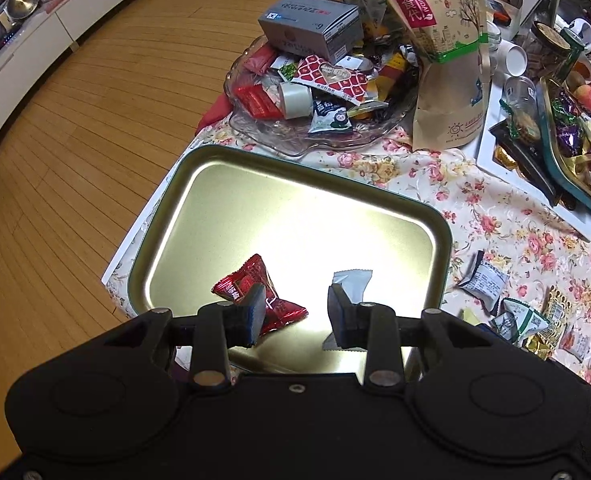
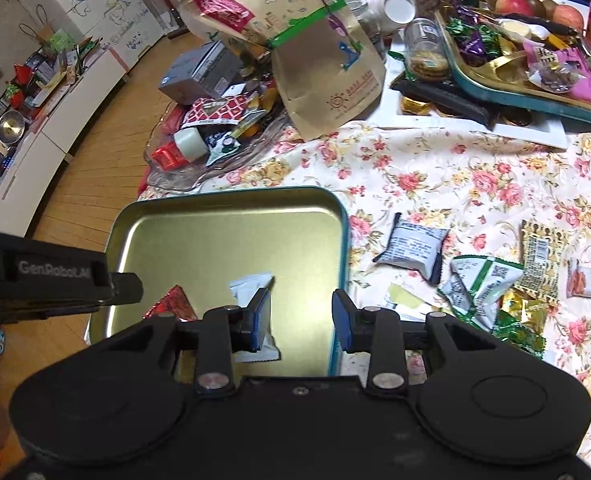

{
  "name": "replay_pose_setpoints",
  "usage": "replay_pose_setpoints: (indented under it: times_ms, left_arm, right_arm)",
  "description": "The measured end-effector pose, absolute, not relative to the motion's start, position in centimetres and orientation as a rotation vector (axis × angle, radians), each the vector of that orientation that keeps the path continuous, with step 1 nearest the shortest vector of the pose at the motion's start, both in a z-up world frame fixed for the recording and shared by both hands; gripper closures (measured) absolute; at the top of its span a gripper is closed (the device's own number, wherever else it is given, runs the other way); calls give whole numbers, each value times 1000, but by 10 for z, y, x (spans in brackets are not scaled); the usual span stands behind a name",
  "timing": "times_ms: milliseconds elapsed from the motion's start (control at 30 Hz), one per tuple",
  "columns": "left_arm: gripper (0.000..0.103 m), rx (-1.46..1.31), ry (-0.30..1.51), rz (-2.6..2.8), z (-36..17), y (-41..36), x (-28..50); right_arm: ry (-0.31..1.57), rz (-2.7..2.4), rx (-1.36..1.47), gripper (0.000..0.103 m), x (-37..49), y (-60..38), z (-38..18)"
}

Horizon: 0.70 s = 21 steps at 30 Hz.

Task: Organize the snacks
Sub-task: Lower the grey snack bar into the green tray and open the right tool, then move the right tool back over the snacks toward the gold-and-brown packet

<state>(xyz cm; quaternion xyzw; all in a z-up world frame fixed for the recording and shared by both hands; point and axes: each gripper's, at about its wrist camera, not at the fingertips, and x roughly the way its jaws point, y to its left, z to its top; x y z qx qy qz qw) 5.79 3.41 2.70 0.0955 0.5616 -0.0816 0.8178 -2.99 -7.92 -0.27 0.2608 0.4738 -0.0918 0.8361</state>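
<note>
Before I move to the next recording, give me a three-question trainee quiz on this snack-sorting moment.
1. True or false: the gold tray already holds two wrapped snacks.
2. Multiple choice: the left gripper is A) shut on the red snack, B) open above the tray, C) out of view.
3. Fill in: the loose snack packets not yet sorted lie on the floral ______, to the tray's right.

Key:
1. True: the red snack and a white snack lie in it.
2. B: its jaws stand apart with nothing between them; the right gripper is open too.
3. tablecloth.
</note>
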Motion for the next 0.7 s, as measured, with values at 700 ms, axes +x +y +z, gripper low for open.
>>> replay_pose_setpoints:
  times_ms: [700]
  left_arm:
    - [60, 255, 1149, -222, 37, -4, 39]
  right_arm:
    - [980, -457, 489, 69, -65, -142, -14]
